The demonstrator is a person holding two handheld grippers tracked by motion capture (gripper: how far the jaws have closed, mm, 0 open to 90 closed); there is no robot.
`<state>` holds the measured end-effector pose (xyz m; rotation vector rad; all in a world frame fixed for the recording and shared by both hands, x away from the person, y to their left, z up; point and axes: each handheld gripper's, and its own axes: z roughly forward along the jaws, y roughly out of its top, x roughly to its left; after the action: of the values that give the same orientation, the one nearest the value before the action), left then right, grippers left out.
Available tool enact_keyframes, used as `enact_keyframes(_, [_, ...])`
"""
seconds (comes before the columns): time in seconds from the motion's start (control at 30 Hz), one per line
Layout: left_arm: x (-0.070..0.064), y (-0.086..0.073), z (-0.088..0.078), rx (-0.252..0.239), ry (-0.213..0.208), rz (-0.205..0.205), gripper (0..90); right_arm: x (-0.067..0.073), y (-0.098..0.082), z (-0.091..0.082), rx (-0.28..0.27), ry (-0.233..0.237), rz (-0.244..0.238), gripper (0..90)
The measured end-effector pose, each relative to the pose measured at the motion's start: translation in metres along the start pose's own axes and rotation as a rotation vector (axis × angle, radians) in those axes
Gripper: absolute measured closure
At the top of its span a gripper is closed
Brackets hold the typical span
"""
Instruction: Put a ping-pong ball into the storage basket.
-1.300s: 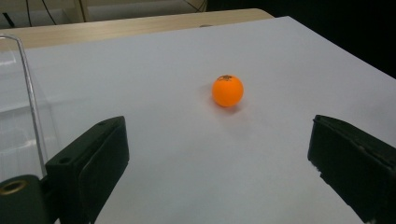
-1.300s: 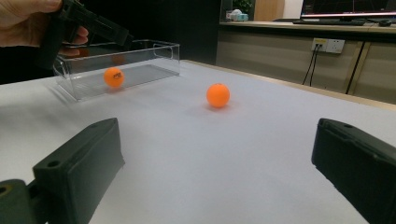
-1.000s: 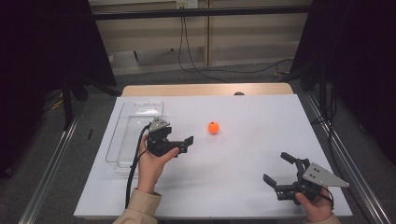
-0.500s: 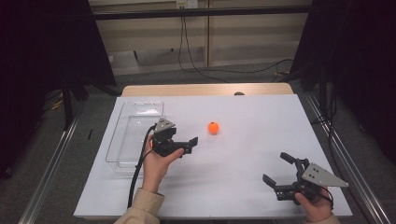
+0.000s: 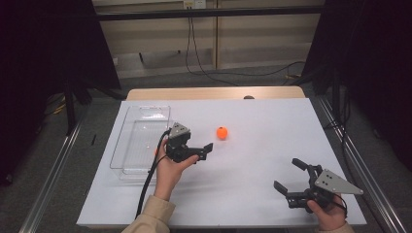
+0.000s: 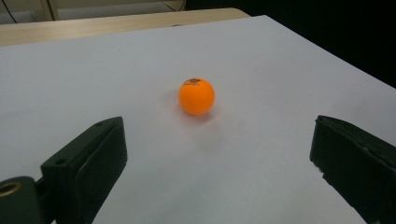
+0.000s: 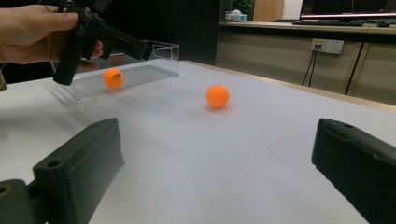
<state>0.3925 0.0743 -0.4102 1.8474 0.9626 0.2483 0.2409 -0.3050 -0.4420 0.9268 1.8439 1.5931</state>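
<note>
- The left gripper [image 5: 201, 151], a black two-jaw tool with a grey three-cornered plate on top and a black cable trailing from it, was held above the white table sheet [image 5: 262, 141] with its jaws spread wide and nothing between them.
- A small, round orange plastic ball [image 5: 222, 132] lay on the sheet just ahead of that gripper's jaw tips, near but not touching them.
- In the left gripper view the same ball [image 6: 196, 96] sat ahead of the jaws, roughly centred between them, with a dark printed mark on its top.
- The clear plastic rectangular tray [image 5: 127, 145] lay just beside the left gripper, on the side away from the right one.
- In the right gripper view a second orange ball [image 7: 113, 77] showed inside that tray, below the left gripper's jaws.
- The right gripper [image 5: 291, 182], black with the same kind of grey plate, was held low over the sheet, well apart from the free ball, its jaws spread with nothing held.
- In the right gripper view the free ball [image 7: 217, 95] lay far ahead, between the lines of the two jaws.
</note>
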Motion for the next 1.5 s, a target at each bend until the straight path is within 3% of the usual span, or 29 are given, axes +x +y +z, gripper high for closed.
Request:
enact_keyframes(0.4, [-0.005, 0.0, 0.011, -0.004, 0.004, 0.015, 4.5, 0.0, 0.001, 0.002, 0.001, 0.009, -0.004, 1.3])
enact_keyframes(0.63, [-0.009, -0.002, 0.02, 0.025, -0.011, 0.04, 4.6, -0.002, -0.001, -0.001, -0.001, 0.0, 0.012, 1.3])
enact_keyframes(1.5, [-0.013, 0.002, 0.038, 0.033, -0.004, 0.046, 4.6, -0.002, -0.001, -0.001, 0.002, 0.001, 0.003, 1.3])
